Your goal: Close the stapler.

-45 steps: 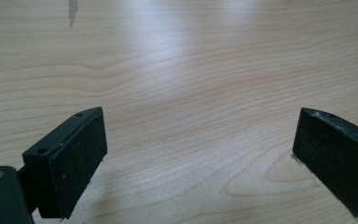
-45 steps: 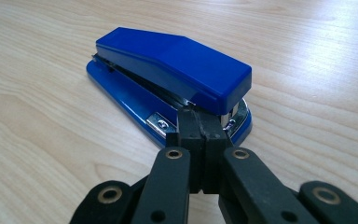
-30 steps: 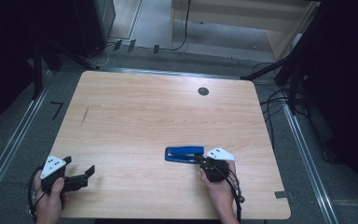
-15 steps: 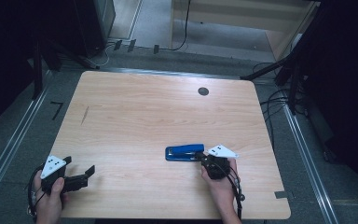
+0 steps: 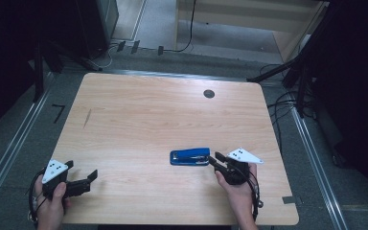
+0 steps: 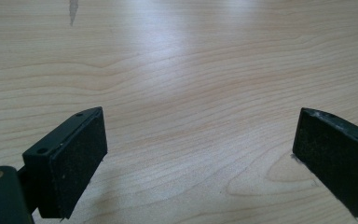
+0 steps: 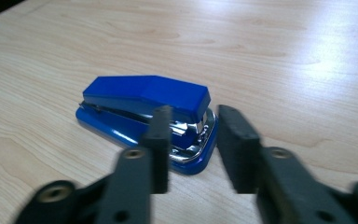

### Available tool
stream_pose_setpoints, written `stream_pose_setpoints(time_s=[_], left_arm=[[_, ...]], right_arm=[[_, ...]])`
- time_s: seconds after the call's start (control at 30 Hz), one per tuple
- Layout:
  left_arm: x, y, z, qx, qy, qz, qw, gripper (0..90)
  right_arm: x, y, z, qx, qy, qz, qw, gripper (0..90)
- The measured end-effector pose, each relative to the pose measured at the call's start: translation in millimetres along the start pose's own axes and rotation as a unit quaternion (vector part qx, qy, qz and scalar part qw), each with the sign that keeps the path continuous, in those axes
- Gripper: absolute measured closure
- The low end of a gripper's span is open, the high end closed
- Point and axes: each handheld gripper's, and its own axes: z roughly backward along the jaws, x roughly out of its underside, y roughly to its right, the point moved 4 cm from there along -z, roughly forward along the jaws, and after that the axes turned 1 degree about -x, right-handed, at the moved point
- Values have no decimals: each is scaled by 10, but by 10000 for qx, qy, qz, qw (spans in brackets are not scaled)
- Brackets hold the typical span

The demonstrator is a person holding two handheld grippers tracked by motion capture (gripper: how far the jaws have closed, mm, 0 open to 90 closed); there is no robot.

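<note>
From the high view, my right gripper (image 5: 216,159) sits at the near right of the wooden table (image 5: 148,115), its tips just beside the right end of the blue stapler (image 5: 189,156), which lies flat on its base, lengthwise left to right, near the table's near edge. My left gripper (image 5: 88,178) rests at the near left corner, well apart from the stapler, with my left hand (image 5: 52,203) wrapped round its body. In the left gripper view, my two black pads (image 6: 77,161) stand wide apart over bare wood, nothing between them (a sliver of blue shows at the far right edge). In the right gripper view, the stapler (image 7: 144,112) lies just beyond my right gripper (image 7: 193,140); the jaws have just been opening and now stand narrowly parted, the stapler's metal end showing in the gap, the pads not pressing on it.
</note>
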Motion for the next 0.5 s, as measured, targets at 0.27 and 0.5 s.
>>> stream_pose_setpoints(time_s=[0.27, 0.5], left_arm=[[0, -13, 0, 12, -8, 68, 10000, 32], [2, -12, 0, 30, -22, 86, 10000, 33]], right_arm=[[1, 122, 153, 170, 73, -90, 9998, 366], [10, 260, 299, 371, 158, -183, 9990, 97]])
